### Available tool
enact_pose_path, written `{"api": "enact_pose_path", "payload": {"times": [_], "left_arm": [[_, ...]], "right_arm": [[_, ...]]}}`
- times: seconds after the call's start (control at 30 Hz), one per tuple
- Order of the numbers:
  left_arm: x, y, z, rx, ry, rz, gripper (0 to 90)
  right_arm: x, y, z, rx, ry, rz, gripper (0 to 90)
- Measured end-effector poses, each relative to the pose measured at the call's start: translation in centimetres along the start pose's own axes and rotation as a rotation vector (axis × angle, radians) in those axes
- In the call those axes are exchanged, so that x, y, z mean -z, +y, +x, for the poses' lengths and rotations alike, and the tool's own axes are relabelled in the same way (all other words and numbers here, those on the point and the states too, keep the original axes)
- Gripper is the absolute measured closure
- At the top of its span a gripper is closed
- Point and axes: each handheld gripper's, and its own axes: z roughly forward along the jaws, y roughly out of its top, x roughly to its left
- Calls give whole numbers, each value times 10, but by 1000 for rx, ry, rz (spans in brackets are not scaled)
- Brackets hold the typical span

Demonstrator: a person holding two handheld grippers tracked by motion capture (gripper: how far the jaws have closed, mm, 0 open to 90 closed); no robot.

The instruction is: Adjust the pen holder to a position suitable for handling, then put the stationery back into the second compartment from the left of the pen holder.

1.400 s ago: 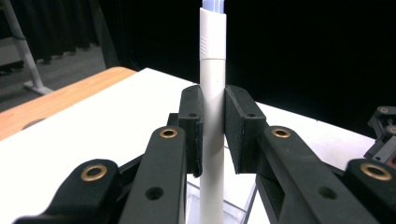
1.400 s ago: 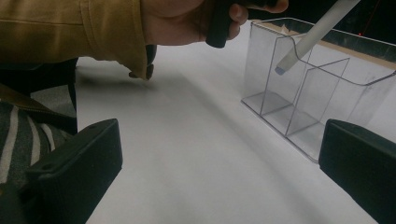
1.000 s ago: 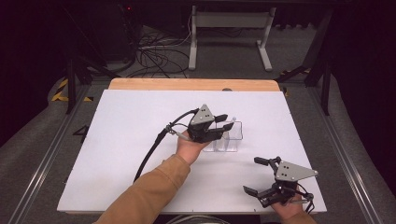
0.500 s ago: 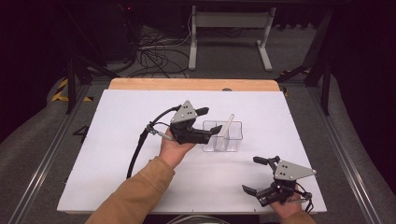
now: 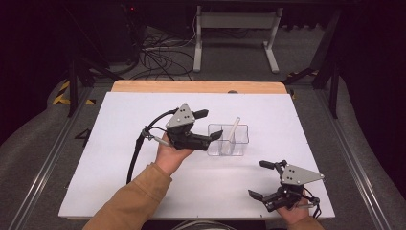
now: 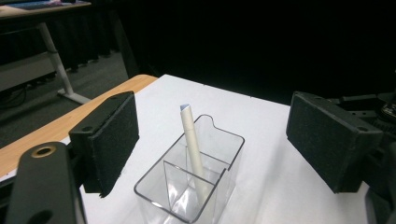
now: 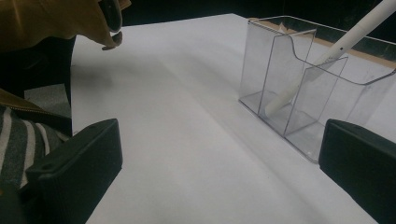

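The left gripper (image 5: 207, 125) has just been opening – jaws wide, nothing between them – beside the clear organizer (image 5: 228, 140), where the white pen (image 6: 192, 151) leans in a compartment. Placing looks done; next, withdraw cleanly. The right gripper (image 5: 261, 181) rests open, well apart

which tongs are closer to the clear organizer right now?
Left. The left tongs sit open just beside the clear organizer, at its left end. The right tongs rest open near the table's front right corner, well apart from it.
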Motion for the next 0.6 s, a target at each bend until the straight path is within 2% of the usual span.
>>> {"api": "enact_pose_path", "payload": {"times": [0.1,0.3,0.53,0.6], "left_arm": [[6,-1,-1,2,1,-5,169],[28,-8,1,-10,19,4,161],[54,-12,3,-12,25,33,152],[63,-17,1,3,34,52,152]], "right_arm": [[0,0,0,0,0,-1,2],[0,0,0,-2,-6,1,2],[-1,-1,0,-12,-23,11,2],[0,-1,-1,-17,-26,7,3]]}}
